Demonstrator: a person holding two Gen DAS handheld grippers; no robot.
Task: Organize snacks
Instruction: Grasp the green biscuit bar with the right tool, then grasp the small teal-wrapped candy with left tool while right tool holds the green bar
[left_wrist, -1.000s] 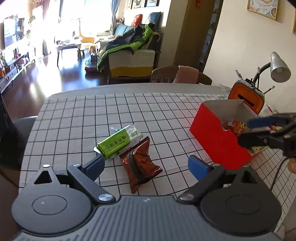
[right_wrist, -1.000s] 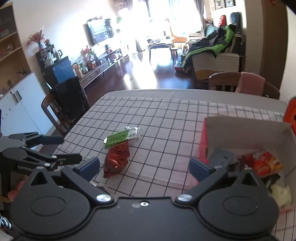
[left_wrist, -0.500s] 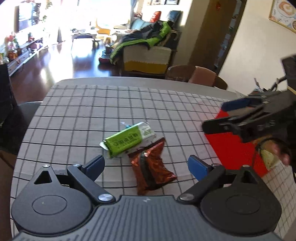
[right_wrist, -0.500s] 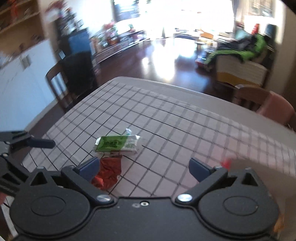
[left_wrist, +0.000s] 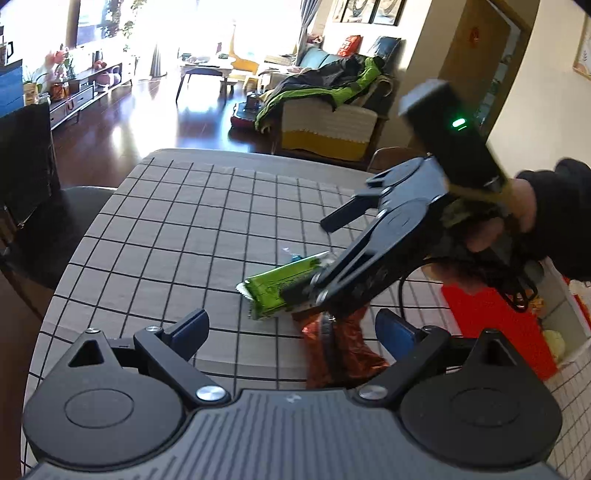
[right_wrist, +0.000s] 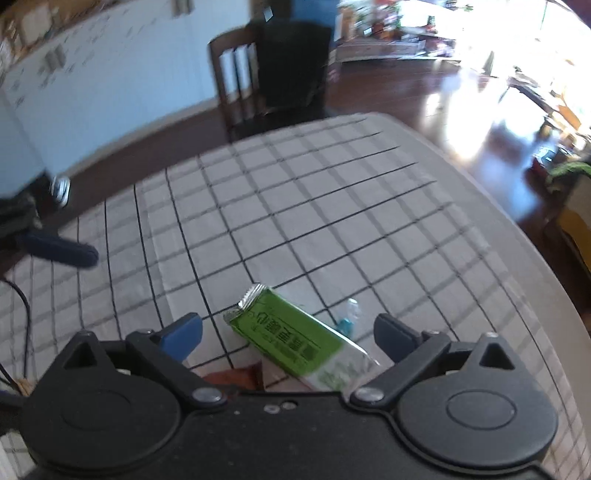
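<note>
A green snack packet (left_wrist: 275, 286) lies on the checked tablecloth (left_wrist: 184, 236), partly overlapping a brown-red packet (left_wrist: 343, 354). My right gripper (left_wrist: 321, 254), held by a hand in a dark sleeve, comes down over the green packet from the right. In the right wrist view the green packet (right_wrist: 291, 336) lies between the fingers of the right gripper (right_wrist: 288, 336); the jaws are closing, and the pads stand clear of it. My left gripper (left_wrist: 293, 328) is open just in front of the brown-red packet. Its blue fingertip (right_wrist: 62, 251) shows at the left of the right wrist view.
A red box (left_wrist: 491, 321) holding several snacks stands at the right, near the table edge. A small blue-and-white wrapper (right_wrist: 349, 317) lies beside the green packet. A dark chair (right_wrist: 280, 70) stands past the far table edge. A black cable (left_wrist: 402, 295) hangs from the right gripper.
The right gripper swung from over the red box across to the green packet, rolling and tipping downward. The left gripper crept a little closer to the two packets.
</note>
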